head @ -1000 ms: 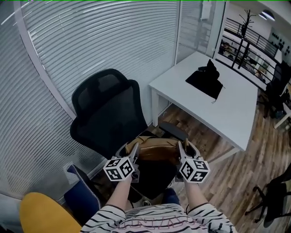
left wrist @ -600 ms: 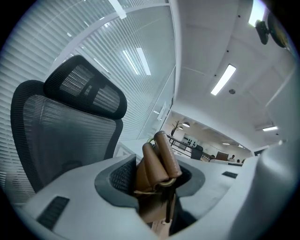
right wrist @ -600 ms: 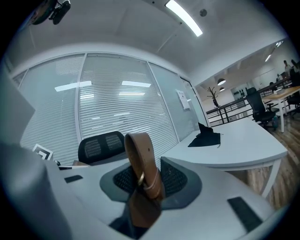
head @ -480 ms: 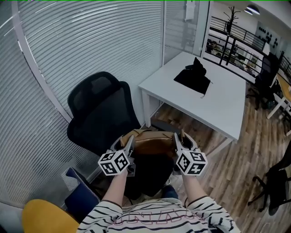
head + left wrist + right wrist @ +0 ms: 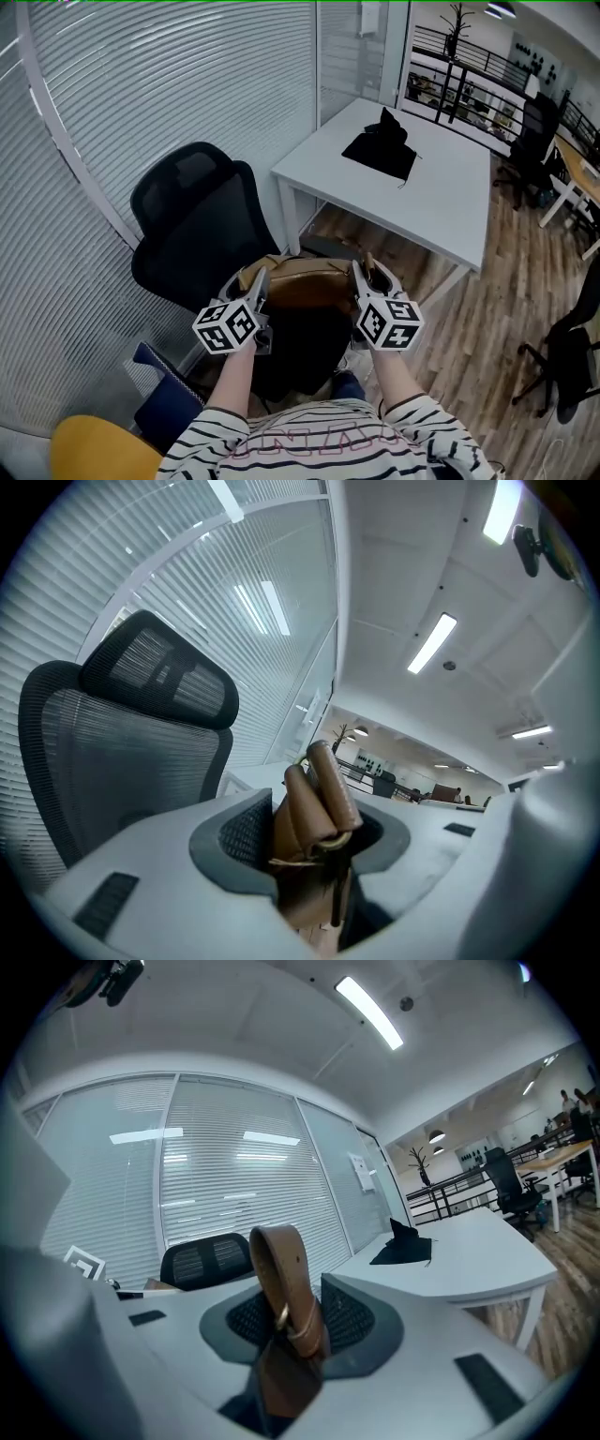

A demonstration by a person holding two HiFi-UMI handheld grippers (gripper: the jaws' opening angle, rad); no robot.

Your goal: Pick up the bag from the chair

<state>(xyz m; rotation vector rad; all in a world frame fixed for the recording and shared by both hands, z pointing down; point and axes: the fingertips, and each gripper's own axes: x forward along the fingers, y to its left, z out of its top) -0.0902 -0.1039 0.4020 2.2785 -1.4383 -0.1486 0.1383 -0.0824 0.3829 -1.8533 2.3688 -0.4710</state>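
A tan leather bag [image 5: 305, 284] hangs between both grippers, lifted above the seat of the black mesh office chair [image 5: 202, 225]. My left gripper [image 5: 253, 286] is shut on the bag's brown strap [image 5: 314, 803], which sticks up between its jaws. At the bag's other end my right gripper [image 5: 364, 278] is shut on a brown strap loop [image 5: 286, 1283] with a metal ring. The chair's backrest [image 5: 122, 733] fills the left of the left gripper view.
A white table [image 5: 412, 202] with a black cloth [image 5: 380, 150] on it stands to the right of the chair. Window blinds [image 5: 169, 84] run behind the chair. A yellow seat [image 5: 94, 450] and a blue object [image 5: 164, 403] sit at lower left. Other chairs stand at the right.
The bag and both grippers sit a little higher and further from the chair seat. The head view has shifted, so chair and table lie further left.
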